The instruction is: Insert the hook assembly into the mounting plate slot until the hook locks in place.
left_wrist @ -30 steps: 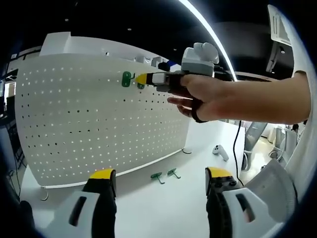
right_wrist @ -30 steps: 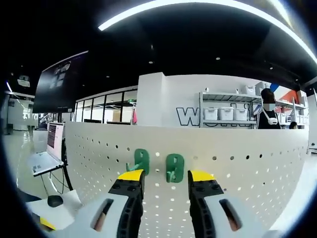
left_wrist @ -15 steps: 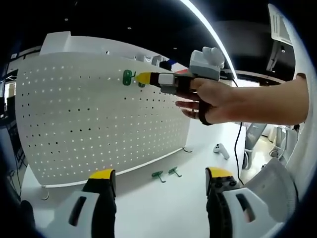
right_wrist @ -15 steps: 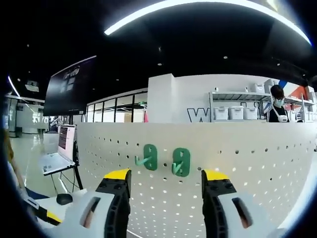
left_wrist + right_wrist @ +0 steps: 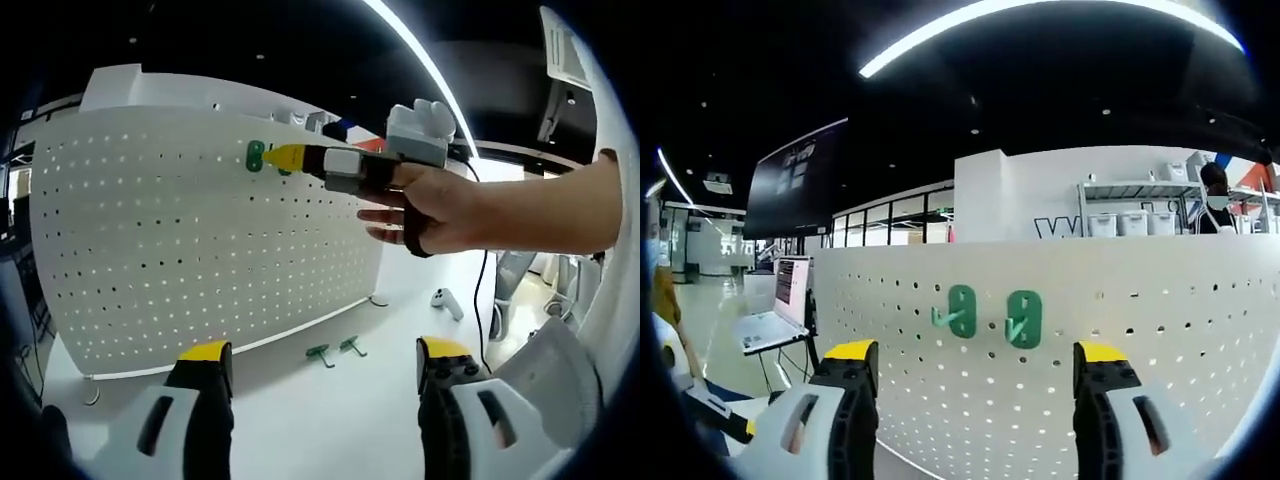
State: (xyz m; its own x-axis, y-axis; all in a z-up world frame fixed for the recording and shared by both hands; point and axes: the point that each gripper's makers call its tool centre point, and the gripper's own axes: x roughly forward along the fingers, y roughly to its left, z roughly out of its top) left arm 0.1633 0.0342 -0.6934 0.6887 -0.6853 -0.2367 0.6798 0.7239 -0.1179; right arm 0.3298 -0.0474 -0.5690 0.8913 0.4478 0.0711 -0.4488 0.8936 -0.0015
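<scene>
Backing off from the pegboard, the right tongs had spread wider and let the hooks be.

Two green hooks (image 5: 962, 311) (image 5: 1023, 319) sat side by side near the top edge of the white pegboard (image 5: 1160, 330), straight ahead at twelve o'clock of the right gripper (image 5: 976, 353), whose jaws stood released with nothing between them, apart from the board. Each hook's long axis ran up and down the board face. Two more green hooks (image 5: 333, 352) lay on the white table (image 5: 330, 420) at twelve o'clock of the left gripper (image 5: 322, 351), also released and empty, which I judged the nearer hand for fetching the next one.
</scene>
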